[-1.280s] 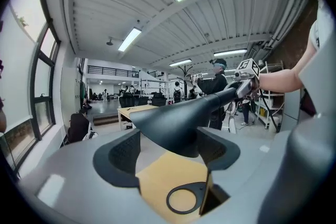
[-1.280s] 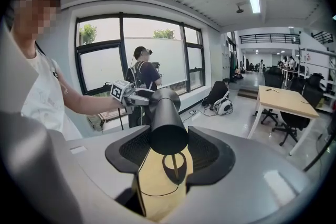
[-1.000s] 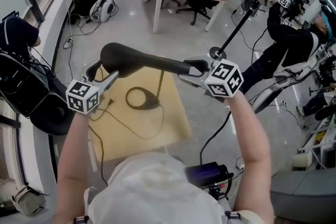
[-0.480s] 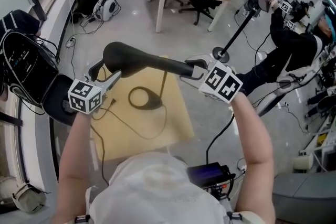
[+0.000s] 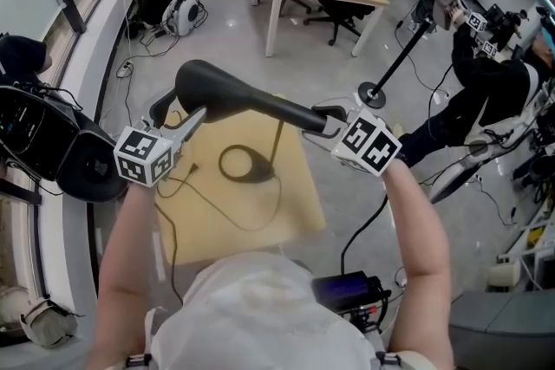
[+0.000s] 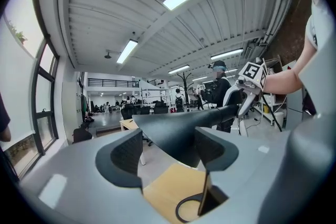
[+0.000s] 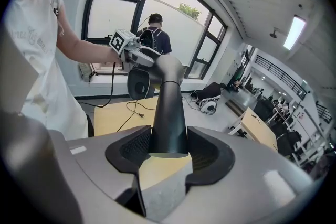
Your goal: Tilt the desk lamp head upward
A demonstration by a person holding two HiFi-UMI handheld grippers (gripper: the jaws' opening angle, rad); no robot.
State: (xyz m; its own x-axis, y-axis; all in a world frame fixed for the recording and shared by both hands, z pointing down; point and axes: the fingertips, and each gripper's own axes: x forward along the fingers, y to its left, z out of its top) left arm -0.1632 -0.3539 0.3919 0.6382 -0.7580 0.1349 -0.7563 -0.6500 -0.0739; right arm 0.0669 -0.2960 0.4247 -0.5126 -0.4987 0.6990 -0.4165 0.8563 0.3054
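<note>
**Lamp head held at both ends above the desk**

The lamp head (image 5: 234,100) is a black bar, broad and rounded at one end and tapering to a narrow tail; it hangs over the far part of the desk (image 5: 290,212), carried on a thin stem (image 5: 276,139) that rises from the ring base (image 5: 245,162) standing near the desk's middle. Its long axis runs across the desk from the person's left to right, close to level; the broad end points left, over the desk's far left corner, and the tail reaches toward the desk's far right edge.

The left gripper (image 5: 180,108) has its jaws closed about the broad end, a pad against each side as far as its own view shows; this is the end that must rise, so the grip there looks meant to do the lifting. The right gripper (image 5: 319,124) has its jaws set wide yet pressed on the tail, which fills the gap between the pads; judging from the task, it steadies the bar so that the head turns at its joint and the base does not slide on the desk.

A cord (image 5: 217,217) trails slack over the near part of the desk.
</note>
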